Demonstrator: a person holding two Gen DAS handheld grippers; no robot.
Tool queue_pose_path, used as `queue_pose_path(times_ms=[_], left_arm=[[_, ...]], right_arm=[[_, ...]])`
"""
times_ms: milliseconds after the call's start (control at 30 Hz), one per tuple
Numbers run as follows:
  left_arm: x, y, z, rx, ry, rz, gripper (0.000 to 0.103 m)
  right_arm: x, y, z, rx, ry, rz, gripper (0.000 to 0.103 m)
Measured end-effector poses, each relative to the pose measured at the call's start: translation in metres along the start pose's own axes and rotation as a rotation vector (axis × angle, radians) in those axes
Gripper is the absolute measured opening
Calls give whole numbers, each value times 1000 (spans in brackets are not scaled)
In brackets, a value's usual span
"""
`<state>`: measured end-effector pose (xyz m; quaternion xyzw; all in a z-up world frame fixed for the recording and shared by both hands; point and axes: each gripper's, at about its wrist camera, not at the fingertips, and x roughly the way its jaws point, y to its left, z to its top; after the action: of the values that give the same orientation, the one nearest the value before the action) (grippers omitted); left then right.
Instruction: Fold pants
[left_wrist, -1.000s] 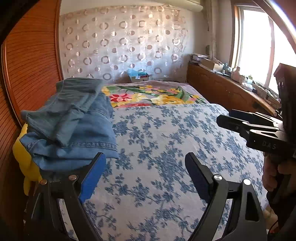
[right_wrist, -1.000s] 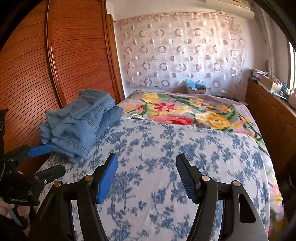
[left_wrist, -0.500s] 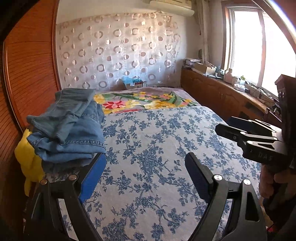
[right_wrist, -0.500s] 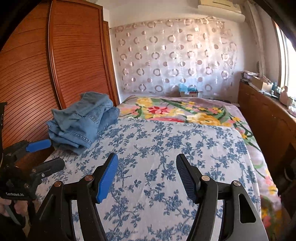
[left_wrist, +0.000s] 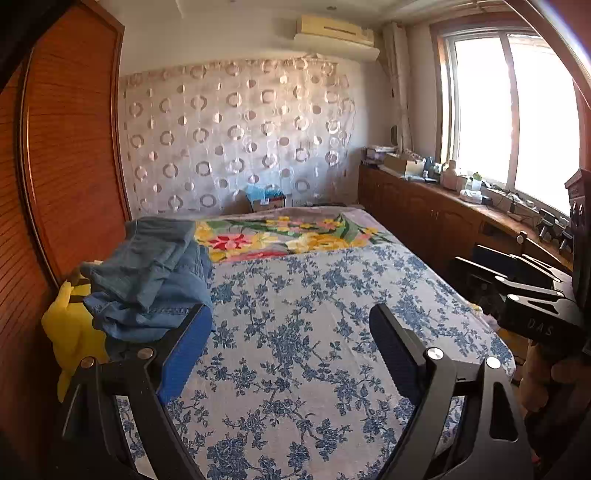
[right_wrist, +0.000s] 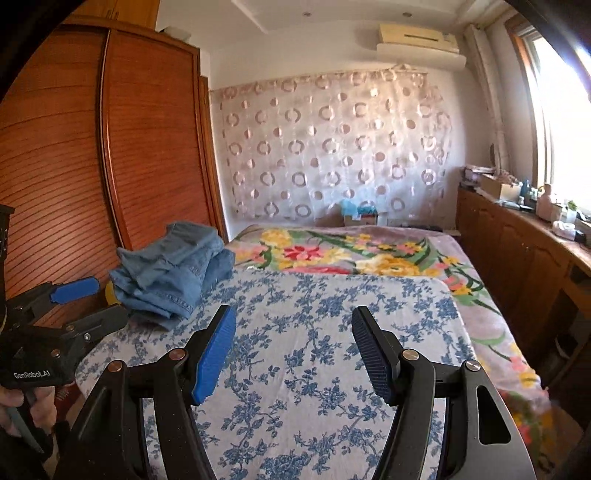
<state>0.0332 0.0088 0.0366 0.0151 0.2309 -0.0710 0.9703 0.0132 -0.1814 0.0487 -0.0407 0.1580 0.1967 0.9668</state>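
At the left edge of the bed (left_wrist: 303, 332), in the middle left of both views, the jeans (left_wrist: 151, 280) lay in a loose layered heap, partly over something yellow (left_wrist: 70, 325) against the wooden wardrobe (right_wrist: 110, 147). We could not call the heap neatly folded: its layers sagged and a hem hung out at the front, though it was stacked rather than spread. The blue-flowered sheet (right_wrist: 314, 332) across the middle of each frame lay flat with no clothing on it.

Our left tongs (left_wrist: 291, 343) stood wide open at the bottom of the left view and held nothing. Our right tongs (right_wrist: 293, 350) stood equally wide open at the bottom of the right view, also with nothing between the pads. Both hovered above the near end of the bed, well apart from the jeans.

We judged that this scene fitted two stages: a pile waiting to be drawn out and folded on the open sheet, or pants already folded roughly and set aside. The pictures did not settle which, so we named no next move.

As for writing, we read "GenRobot.AI" on the left tool's body at the lower left of the right view, and "DAS" on the right tool's body at the right edge of the left view.
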Motion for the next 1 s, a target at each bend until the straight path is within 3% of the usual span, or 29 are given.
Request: queue_pose_path(times_ms=[333, 1000], left_arm=[[-17, 0, -5, 1, -23, 3, 88], [-15, 16, -24, -41, -8, 24, 88]], right_arm=[[-4, 7, -15, 18, -47, -43, 67], [-10, 14, -29, -1, -29, -60, 67]])
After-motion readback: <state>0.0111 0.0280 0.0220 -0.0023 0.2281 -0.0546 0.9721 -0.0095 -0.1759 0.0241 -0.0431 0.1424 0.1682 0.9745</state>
